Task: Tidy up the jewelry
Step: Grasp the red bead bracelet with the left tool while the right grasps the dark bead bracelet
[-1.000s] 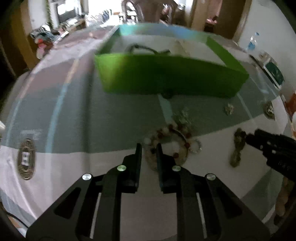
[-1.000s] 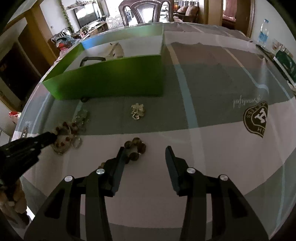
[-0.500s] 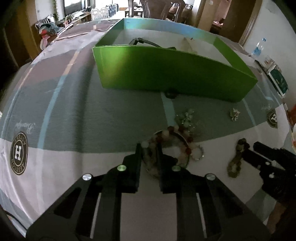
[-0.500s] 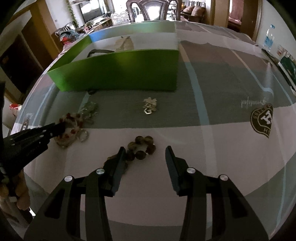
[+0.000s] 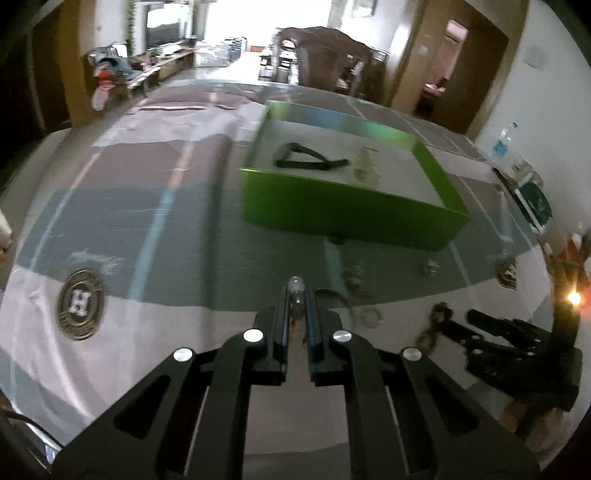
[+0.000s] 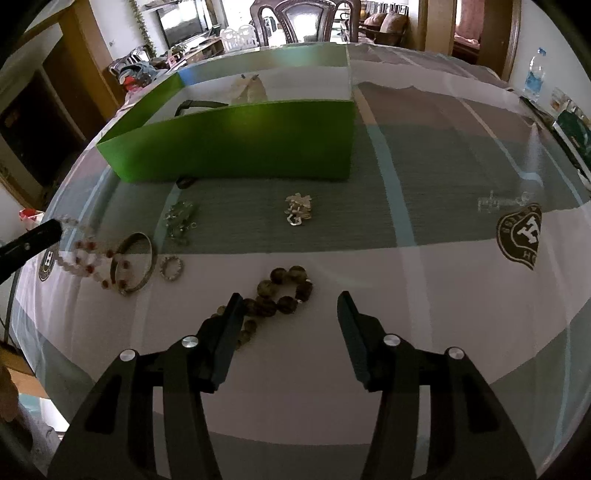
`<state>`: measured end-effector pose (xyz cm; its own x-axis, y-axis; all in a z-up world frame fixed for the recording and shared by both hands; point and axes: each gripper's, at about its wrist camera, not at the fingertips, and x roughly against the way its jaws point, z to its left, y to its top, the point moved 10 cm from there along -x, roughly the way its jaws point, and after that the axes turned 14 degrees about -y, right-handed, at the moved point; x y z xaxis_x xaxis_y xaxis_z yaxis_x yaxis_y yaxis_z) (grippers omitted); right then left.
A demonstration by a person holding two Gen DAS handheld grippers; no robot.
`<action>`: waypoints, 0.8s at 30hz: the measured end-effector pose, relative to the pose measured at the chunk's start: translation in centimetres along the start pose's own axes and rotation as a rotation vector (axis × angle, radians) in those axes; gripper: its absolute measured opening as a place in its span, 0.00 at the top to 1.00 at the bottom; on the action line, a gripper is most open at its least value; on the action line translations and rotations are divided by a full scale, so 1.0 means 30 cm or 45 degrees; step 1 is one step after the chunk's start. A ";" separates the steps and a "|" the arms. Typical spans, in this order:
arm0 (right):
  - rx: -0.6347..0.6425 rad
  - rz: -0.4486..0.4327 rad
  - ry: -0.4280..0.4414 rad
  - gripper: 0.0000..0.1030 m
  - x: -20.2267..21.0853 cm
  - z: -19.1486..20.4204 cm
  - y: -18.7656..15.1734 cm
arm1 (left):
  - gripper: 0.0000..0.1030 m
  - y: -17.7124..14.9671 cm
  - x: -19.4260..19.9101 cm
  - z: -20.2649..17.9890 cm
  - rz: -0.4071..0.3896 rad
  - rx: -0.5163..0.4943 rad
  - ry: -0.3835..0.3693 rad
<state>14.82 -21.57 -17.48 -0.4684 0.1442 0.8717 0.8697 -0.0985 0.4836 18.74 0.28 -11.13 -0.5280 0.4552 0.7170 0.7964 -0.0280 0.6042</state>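
We work at a dining table (image 6: 461, 155) under a cloth of grey, white and mauve blocks with round crests printed on it; carved chairs (image 6: 306, 22) stand at its far end, with a television at about eleven o'clock in the room beyond.

A green box (image 6: 236, 147) sits at twelve o'clock in the right wrist view, open-topped, with a black strap (image 5: 306, 160) and a pale item lying inside. Just below its near wall lie a pale green cluster (image 6: 179, 221) at ten o'clock and a silver charm cluster (image 6: 298, 210) near the middle.

Our left gripper (image 5: 297, 295) is clamped on a pale bead of the pink-and-red bead bracelet (image 6: 86, 258). In the right wrist view that bracelet hangs from the fingertip at nine o'clock, and its lower loop reaches the cloth beside a metal bangle (image 6: 135, 263). A small beaded ring (image 6: 171, 267) lies just right of the bangle.

Our right gripper (image 6: 290, 301) hangs above the dark-beaded bracelet (image 6: 280, 291), its jaws opening. The left finger (image 6: 229, 321) covers part of that strand and the right finger stands apart from it. Some beads lie between the jaws, on the cloth and ungripped.

A water bottle (image 6: 533, 75) stands at two o'clock by the wall.
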 end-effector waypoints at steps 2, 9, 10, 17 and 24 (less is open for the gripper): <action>-0.019 -0.009 -0.009 0.49 0.007 -0.014 0.009 | 0.92 0.001 0.021 0.044 -0.017 0.046 0.037; 0.004 -0.007 -0.007 0.44 0.008 0.013 0.014 | 0.74 -0.001 0.024 0.042 -0.016 0.039 0.013; 0.020 0.003 -0.009 0.44 -0.001 0.024 0.008 | 0.61 -0.002 0.026 0.040 -0.020 0.039 0.009; 0.041 0.018 0.049 0.68 -0.038 0.071 0.000 | 0.51 -0.049 -0.001 0.142 0.024 0.112 0.085; 0.082 -0.061 0.017 0.89 0.030 0.079 0.016 | 0.51 -0.098 -0.059 0.178 0.092 0.127 0.100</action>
<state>15.19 -19.17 -16.64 -0.5116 0.1343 0.8486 0.8541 -0.0285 0.5194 18.92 4.31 -16.03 -0.4863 0.3840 0.7849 0.8566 0.0323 0.5149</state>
